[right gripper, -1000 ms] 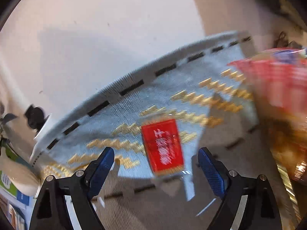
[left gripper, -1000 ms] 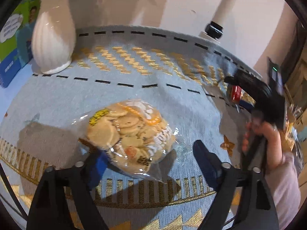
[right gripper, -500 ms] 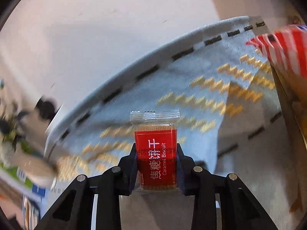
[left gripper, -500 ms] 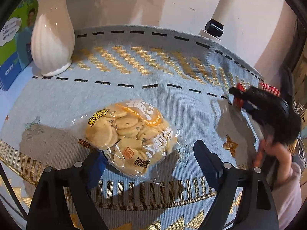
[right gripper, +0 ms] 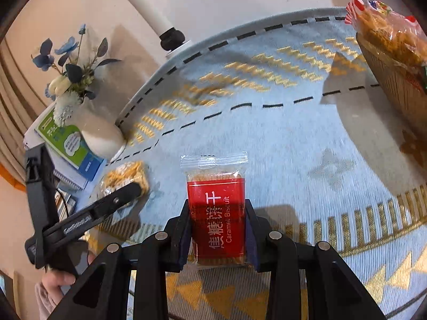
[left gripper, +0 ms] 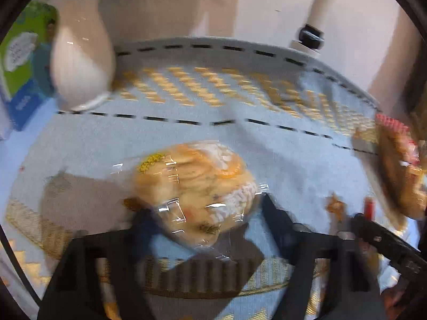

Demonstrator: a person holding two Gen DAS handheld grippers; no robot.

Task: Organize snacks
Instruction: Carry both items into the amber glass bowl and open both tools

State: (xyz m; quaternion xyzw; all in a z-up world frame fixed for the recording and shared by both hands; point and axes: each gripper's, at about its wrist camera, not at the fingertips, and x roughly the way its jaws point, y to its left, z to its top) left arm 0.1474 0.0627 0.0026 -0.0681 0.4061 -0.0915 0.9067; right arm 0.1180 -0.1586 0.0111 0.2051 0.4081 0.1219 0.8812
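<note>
A clear bag of round crackers (left gripper: pixel 194 184) lies on the blue-grey tablecloth (left gripper: pixel 280 154). My left gripper (left gripper: pixel 205 218) is open, its fingers either side of the bag's near end; the view is blurred. The bag also shows in the right wrist view (right gripper: pixel 125 177), with the left gripper (right gripper: pixel 130 190) at it. My right gripper (right gripper: pixel 217 229) is shut on a red caramel biscuit packet (right gripper: pixel 216 213) and holds it above the cloth. The right gripper shows at the left wrist view's right edge (left gripper: pixel 368 213).
A white vase (left gripper: pixel 80 61) with blue flowers (right gripper: pixel 66 61) stands at the far left by green and blue books (right gripper: pixel 69 144). A basket (right gripper: pixel 400 90) holding a red-striped snack bag (right gripper: pixel 387 24) stands at the right. A white pole base (right gripper: pixel 173 38) is beyond the table's far edge.
My right gripper lifted the red biscuit packet and carried it toward the table's near middle. My left gripper moved closer around the cracker bag.
</note>
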